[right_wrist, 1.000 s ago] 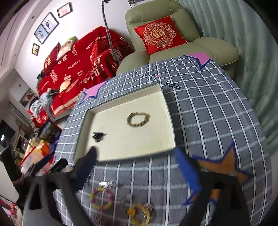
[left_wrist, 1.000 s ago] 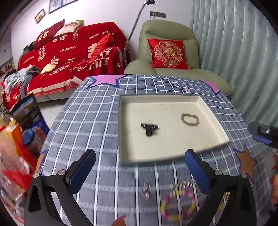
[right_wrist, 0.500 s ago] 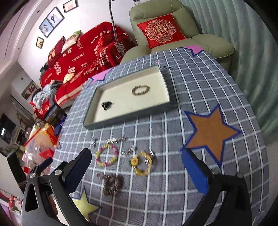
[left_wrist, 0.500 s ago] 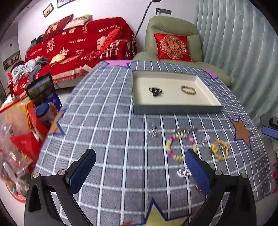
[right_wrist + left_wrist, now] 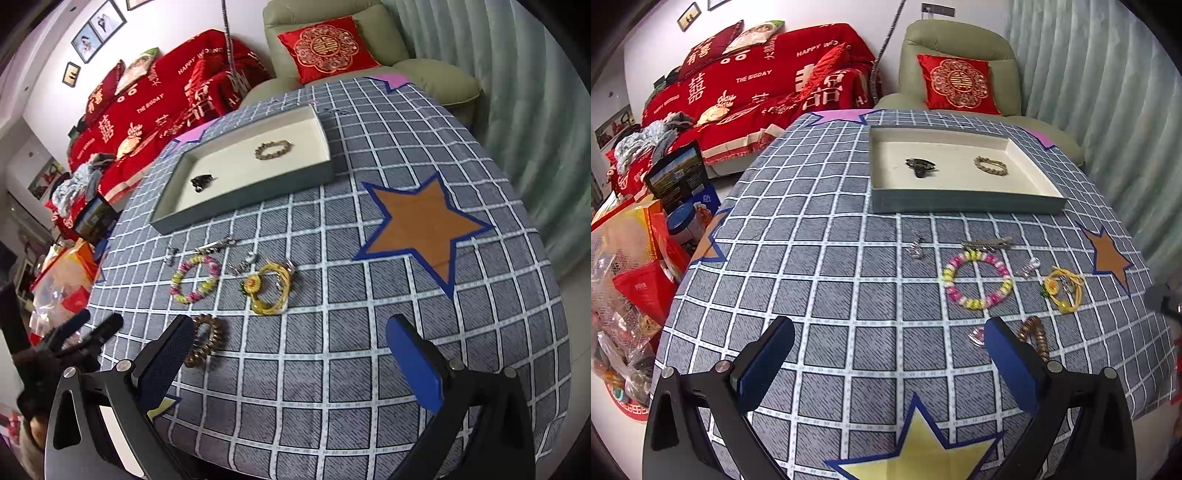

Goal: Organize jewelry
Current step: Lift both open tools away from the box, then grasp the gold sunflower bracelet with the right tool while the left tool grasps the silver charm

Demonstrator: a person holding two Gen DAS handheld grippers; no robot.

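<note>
Cream-lined tray (image 5: pixel 964 203) holds 1 black clip (image 5: pixel 919 166) and 1 brown bracelet (image 5: pixel 991 165); both hand-held grippers gape empty.

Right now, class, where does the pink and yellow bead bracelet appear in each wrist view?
Left wrist view: the pink and yellow bead bracelet lies right of centre, on the cloth.
Right wrist view: it lies left of centre.
Shared landmark: the tray sits beyond it in both views.
</note>
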